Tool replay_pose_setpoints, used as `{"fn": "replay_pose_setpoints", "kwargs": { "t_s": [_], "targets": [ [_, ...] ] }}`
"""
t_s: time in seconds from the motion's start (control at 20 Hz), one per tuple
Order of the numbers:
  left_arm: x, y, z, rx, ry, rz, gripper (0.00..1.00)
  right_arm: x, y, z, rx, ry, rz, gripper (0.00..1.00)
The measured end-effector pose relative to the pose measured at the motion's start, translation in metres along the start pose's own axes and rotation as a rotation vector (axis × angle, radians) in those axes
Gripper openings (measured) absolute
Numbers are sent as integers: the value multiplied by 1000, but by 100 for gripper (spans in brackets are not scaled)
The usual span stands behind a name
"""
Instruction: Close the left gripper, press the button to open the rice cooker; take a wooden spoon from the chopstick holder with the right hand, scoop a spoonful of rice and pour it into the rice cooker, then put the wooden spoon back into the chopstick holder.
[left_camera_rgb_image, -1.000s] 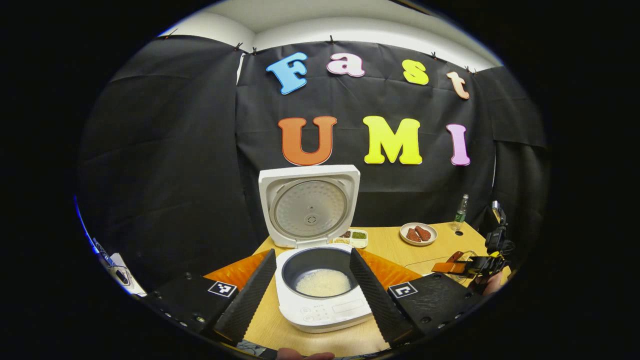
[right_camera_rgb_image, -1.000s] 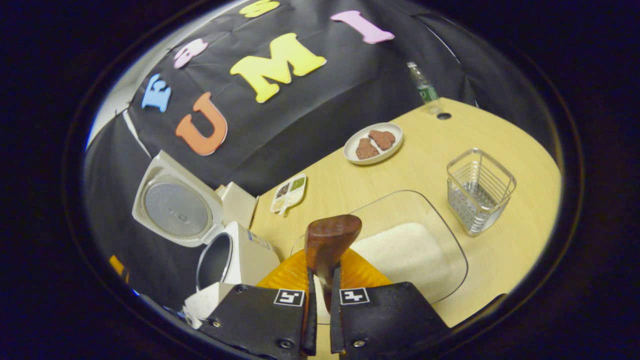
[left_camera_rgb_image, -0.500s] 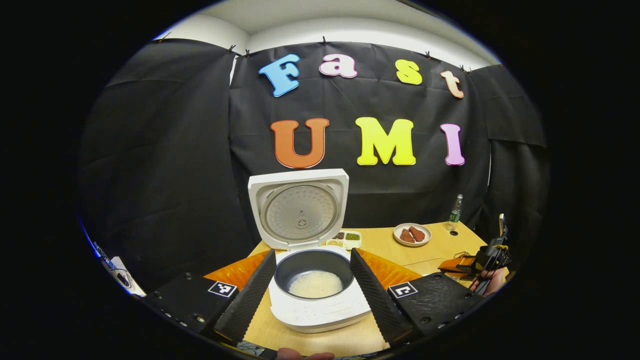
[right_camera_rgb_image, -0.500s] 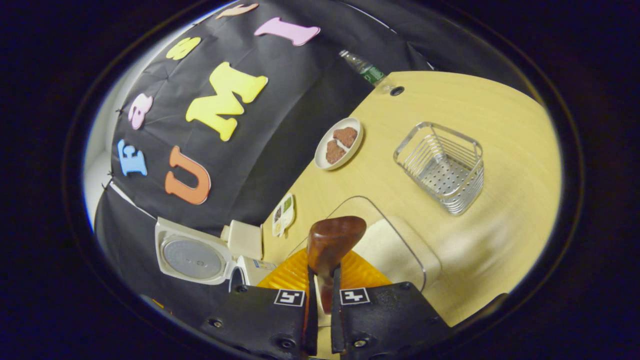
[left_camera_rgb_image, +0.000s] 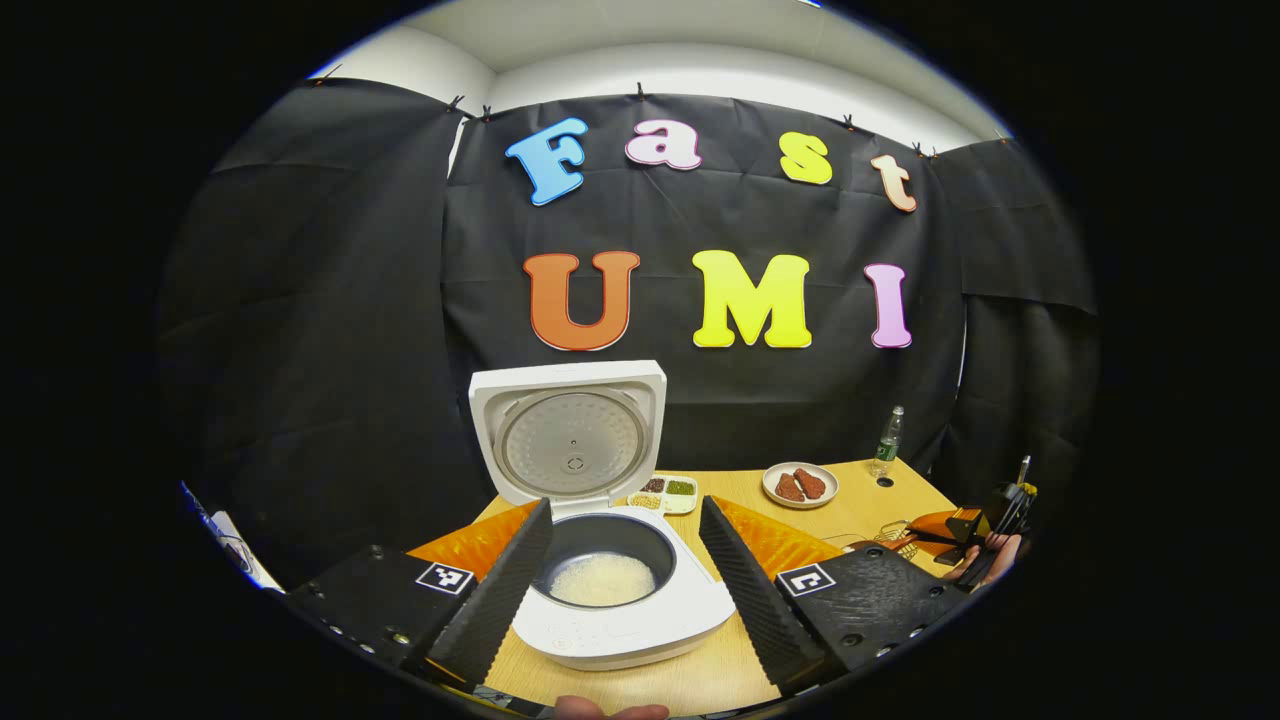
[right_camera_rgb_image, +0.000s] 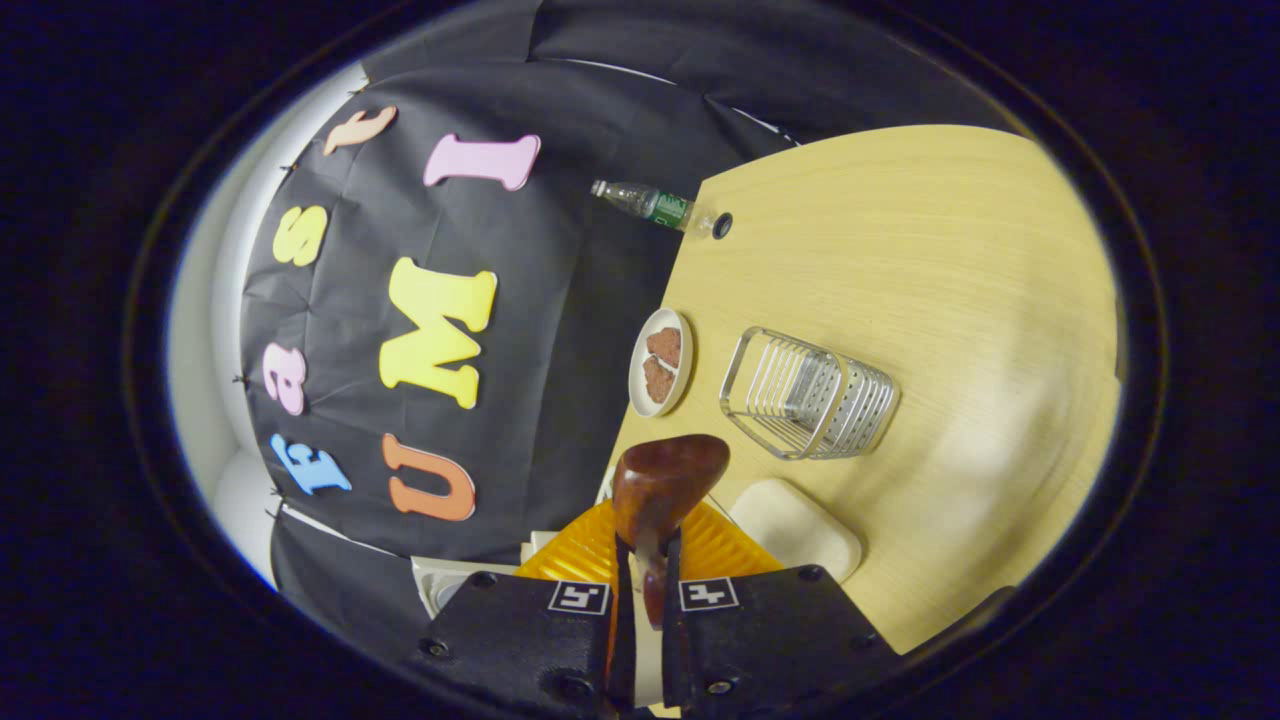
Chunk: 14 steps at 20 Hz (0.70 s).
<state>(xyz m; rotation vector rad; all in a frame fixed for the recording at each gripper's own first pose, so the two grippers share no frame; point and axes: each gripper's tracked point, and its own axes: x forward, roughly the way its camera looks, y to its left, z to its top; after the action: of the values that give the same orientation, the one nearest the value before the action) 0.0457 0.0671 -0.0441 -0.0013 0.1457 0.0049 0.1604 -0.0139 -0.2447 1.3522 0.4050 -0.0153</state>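
Observation:
The white rice cooker (left_camera_rgb_image: 610, 625) stands on the table with its lid (left_camera_rgb_image: 568, 432) raised, and rice lies in the dark inner pot (left_camera_rgb_image: 602, 578). My left gripper (left_camera_rgb_image: 625, 590) hovers in front of it, open, with nothing between its fingers. My right gripper (right_camera_rgb_image: 645, 600) is shut on the handle of the wooden spoon (right_camera_rgb_image: 668, 482), whose empty bowl points forward. The wire chopstick holder (right_camera_rgb_image: 810, 393) stands empty just beyond the spoon's bowl. The right gripper (left_camera_rgb_image: 985, 528), held by a hand, is at the table's far right in the left gripper view.
A clear tray of rice (right_camera_rgb_image: 795, 525) lies beside the spoon, below the holder. A white plate with brown pieces (right_camera_rgb_image: 662, 362), a plastic bottle (right_camera_rgb_image: 650, 203) and a small divided dish (left_camera_rgb_image: 665, 492) sit along the back of the wooden table (right_camera_rgb_image: 950, 260).
The right gripper has rolled and swung with the spoon away from the rice cooker toward the chopstick holder. The left gripper has drawn back slightly from the cooker and stays open.

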Motion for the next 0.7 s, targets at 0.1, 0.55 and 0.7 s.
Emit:
{"fn": "replay_pose_setpoints", "kwargs": {
  "t_s": [0.1, 0.55, 0.7],
  "targets": [
    [-2, 3, 1, -5, -9, 0, 95, -4, 16, -4, 11, 0, 33, 12],
    [-21, 40, -7, -1, -29, 37, 95, 20, 152, -89, -10, 124, 234, 12],
    [-27, 54, -8, 9, -46, 46, 95, 44, 186, -137, -92, 188, 257, 14]
  ]
}}
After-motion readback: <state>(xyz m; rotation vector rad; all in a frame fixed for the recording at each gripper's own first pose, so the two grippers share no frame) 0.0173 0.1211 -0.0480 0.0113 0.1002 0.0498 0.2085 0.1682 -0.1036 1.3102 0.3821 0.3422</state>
